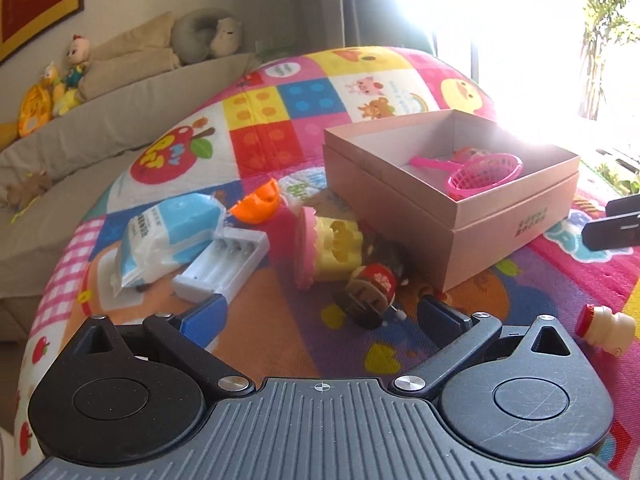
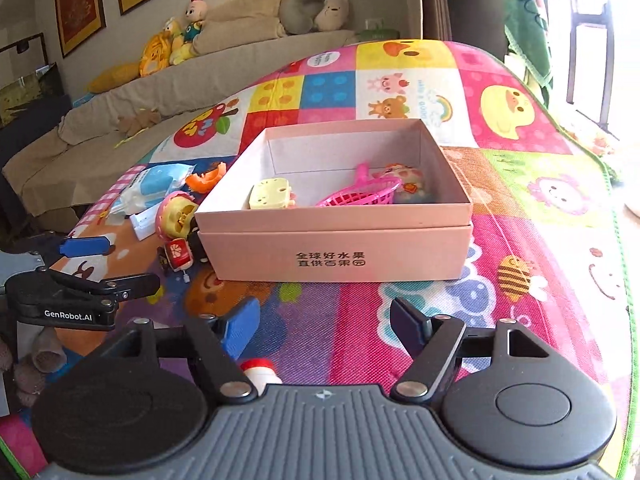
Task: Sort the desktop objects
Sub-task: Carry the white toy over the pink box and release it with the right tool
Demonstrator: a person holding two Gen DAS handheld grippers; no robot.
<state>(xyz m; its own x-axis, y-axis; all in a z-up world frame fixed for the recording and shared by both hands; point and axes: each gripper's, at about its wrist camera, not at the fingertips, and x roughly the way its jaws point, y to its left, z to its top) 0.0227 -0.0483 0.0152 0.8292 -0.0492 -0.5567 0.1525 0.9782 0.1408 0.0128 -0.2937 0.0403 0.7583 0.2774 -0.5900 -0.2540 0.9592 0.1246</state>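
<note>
A pink cardboard box [image 1: 472, 236] [image 2: 336, 252] stands on the colourful play mat. Inside lie a pink plastic sieve [image 1: 484, 174] [image 2: 360, 196], a yellow toy block [image 2: 269, 194] and a small doll [image 2: 408, 182]. Left of the box lie a red wind-up toy [image 1: 372, 286] [image 2: 178, 254], a pink and yellow toy [image 1: 328, 246] [image 2: 178, 216], an orange shell [image 1: 258, 202], a white battery charger [image 1: 222, 264] and a blue tissue pack [image 1: 168, 232]. My left gripper [image 1: 324, 316] is open, just before the wind-up toy. My right gripper [image 2: 324, 328] is open and empty, in front of the box.
A small white bottle with a red cap [image 1: 604, 326] [image 2: 260, 372] lies on the mat near both grippers. A beige sofa [image 2: 120, 120] with plush toys runs along the back left. The mat's right edge [image 2: 624, 280] drops off by a bright window.
</note>
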